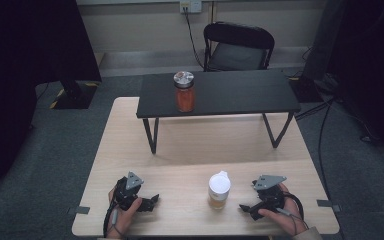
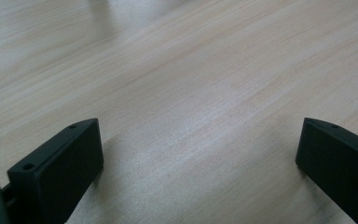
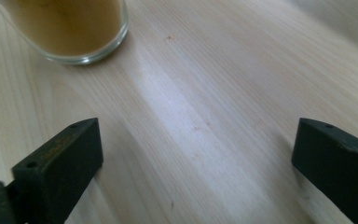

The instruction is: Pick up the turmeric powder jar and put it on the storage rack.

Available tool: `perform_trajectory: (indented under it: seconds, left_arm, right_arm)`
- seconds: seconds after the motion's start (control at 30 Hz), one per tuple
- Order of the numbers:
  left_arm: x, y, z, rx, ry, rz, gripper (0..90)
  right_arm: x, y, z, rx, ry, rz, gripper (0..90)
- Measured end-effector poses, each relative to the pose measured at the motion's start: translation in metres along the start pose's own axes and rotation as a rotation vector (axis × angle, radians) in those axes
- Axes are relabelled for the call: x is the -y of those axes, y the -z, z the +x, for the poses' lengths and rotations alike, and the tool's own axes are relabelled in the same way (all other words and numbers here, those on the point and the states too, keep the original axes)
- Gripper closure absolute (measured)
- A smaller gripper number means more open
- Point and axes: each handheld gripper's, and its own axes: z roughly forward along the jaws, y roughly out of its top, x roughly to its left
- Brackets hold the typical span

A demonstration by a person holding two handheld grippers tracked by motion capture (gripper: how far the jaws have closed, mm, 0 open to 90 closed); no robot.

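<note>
Right gripper [image 1: 245, 206]: jaws spread, empty, resting on table [image 1: 190, 150].
Left gripper [image 1: 152, 200]: jaws spread, empty, farther off.
Jar [image 1: 219, 190]: upright, white-lidded, just left of right gripper, nearer that hand.

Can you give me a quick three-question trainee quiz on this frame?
1. True or false: the right gripper is clamped on the white-lidded jar.
2. Where does the orange-filled jar stand? A) on the light wooden table B) on the small black table C) on the folding chair
3. Fill in: the left gripper has its jaws ____, with bare wood between them.

Key:
1. False. Its jaws stand wide apart on the tabletop, with the jar off to one side and untouched.
2. B, near that table's left end.
3. open
</note>
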Motion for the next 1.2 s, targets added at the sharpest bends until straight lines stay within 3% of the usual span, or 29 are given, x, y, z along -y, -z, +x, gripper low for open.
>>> perform_trajectory:
  seconds: [0.33,0.7,0.87,0.93,1.03,1.07,1.2]
  left_arm:
    - [0.000,0.000,0.001,0.004,-0.004,0.000,0.0]
    - [0.000,0.000,0.001,0.003,-0.004,0.000,0.0]
    - [0.000,0.000,0.001,0.003,-0.004,0.000,0.0]
    - [0.000,0.000,0.001,0.003,-0.004,0.000,0.0]
    - [0.000,0.000,0.001,0.003,-0.006,0.001,0.0]
    - [0.000,0.000,0.001,0.003,-0.003,0.000,0.0]
    - [0.000,0.000,0.001,0.003,-0.005,0.001,0.0]
  right_arm:
    - [-0.020,0.000,0.008,-0.064,0.031,-0.067,1.3]
    - [-0.037,-0.014,0.021,-0.111,0.036,-0.129,0.8]
    - [-0.036,-0.019,0.026,-0.114,0.027,-0.190,5.8]
    - [-0.035,-0.022,0.027,-0.127,0.020,-0.228,12.1]
    - [-0.035,-0.024,0.029,-0.128,0.009,-0.243,15.9]
    - [-0.035,-0.025,0.028,-0.141,0.016,-0.250,20.8]
    - [-0.036,-0.028,0.032,-0.128,0.026,-0.260,22.8]
